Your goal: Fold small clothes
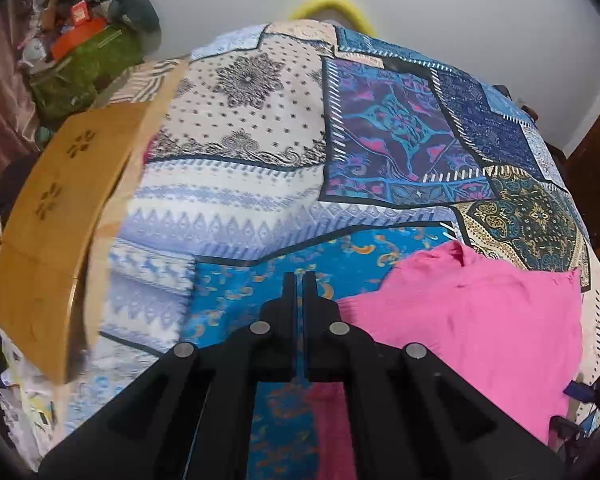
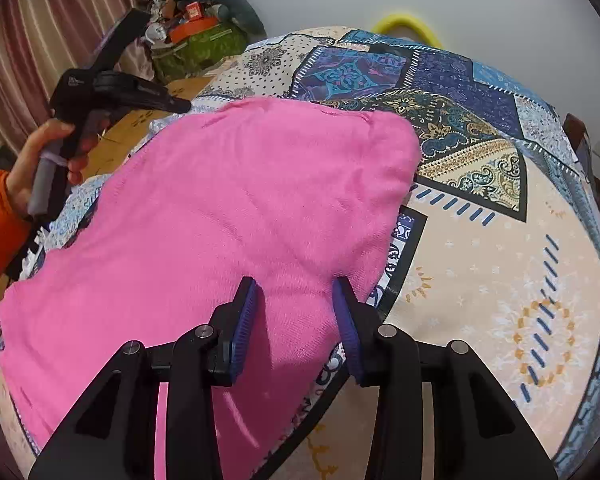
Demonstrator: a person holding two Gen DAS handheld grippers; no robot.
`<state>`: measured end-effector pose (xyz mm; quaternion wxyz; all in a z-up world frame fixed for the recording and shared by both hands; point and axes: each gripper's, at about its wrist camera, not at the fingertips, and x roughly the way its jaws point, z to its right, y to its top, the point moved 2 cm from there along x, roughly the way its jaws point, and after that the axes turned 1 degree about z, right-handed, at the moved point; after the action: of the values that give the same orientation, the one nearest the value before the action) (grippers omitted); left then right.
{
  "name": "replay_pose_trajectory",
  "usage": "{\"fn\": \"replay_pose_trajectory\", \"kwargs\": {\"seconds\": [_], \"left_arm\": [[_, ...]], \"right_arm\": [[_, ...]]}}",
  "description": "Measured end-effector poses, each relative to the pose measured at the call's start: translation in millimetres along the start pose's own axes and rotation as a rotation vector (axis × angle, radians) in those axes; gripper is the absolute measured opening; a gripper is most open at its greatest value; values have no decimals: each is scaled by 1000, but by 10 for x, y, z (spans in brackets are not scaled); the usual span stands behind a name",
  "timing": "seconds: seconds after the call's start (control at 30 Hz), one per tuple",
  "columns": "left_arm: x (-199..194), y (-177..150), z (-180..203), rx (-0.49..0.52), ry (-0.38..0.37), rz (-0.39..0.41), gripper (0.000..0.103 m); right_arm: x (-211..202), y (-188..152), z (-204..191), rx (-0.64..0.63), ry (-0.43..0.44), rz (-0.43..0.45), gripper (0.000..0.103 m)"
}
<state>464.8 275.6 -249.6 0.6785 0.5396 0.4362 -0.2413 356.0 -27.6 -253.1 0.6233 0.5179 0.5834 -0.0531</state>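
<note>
A pink knit garment lies spread flat on the patterned patchwork bedspread. My right gripper is open, its blue-padded fingers just above the garment's near right part. In the left wrist view the garment lies to the right of my left gripper, which is shut with nothing between its fingers, above the blue patch of the bedspread. The left gripper also shows in the right wrist view, held in a hand at the garment's far left edge.
A tan cardboard box stands at the bed's left side. A green bag with a pile of clutter sits at the back left by striped curtains. A yellow hoop lies beyond the bed's far edge.
</note>
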Motion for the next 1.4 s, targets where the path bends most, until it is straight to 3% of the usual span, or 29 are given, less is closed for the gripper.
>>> {"fn": "replay_pose_trajectory", "kwargs": {"seconds": [0.1,0.17,0.33,0.47,0.5,0.67,0.73,0.93,1.03,1.1,1.33,1.4], "left_arm": [[-247,-116,-38,9,-114,-11,3],[-379,-256,37,41,-172,-29,12],[-400,-468,221,66,-187,-60,36],[-209,-555,247,-6,-239,-108,38],[-185,-575,263,6,-221,-112,38],[-131,-635,238,125,19,-50,36],[-145,-659,140,141,53,-60,35],[-677,-796,-153,68,-50,-19,35],[-1006,-961,-163,61,-107,-12,43],[-1162,-1103,-145,61,-127,-13,52],[-1490,-1918,-34,59,-236,-88,58],[-1559,-2097,16,74,-229,-96,58]], "right_arm": [[-87,7,11,30,8,4,36],[-143,-5,2,43,12,9,36],[-185,-49,-141,39,28,12,39],[-75,-106,-259,28,47,-26,40],[-37,-123,-284,18,44,-38,40],[-8,-163,-276,13,39,-45,40],[-17,-168,-254,14,32,-54,40],[-232,-209,-248,11,-15,-63,40],[-454,-230,-279,18,-16,-40,40],[-595,-268,-319,15,-21,-24,53],[-842,-565,-530,7,-1,-44,55],[-893,-692,-632,-17,-5,-61,55]]}}
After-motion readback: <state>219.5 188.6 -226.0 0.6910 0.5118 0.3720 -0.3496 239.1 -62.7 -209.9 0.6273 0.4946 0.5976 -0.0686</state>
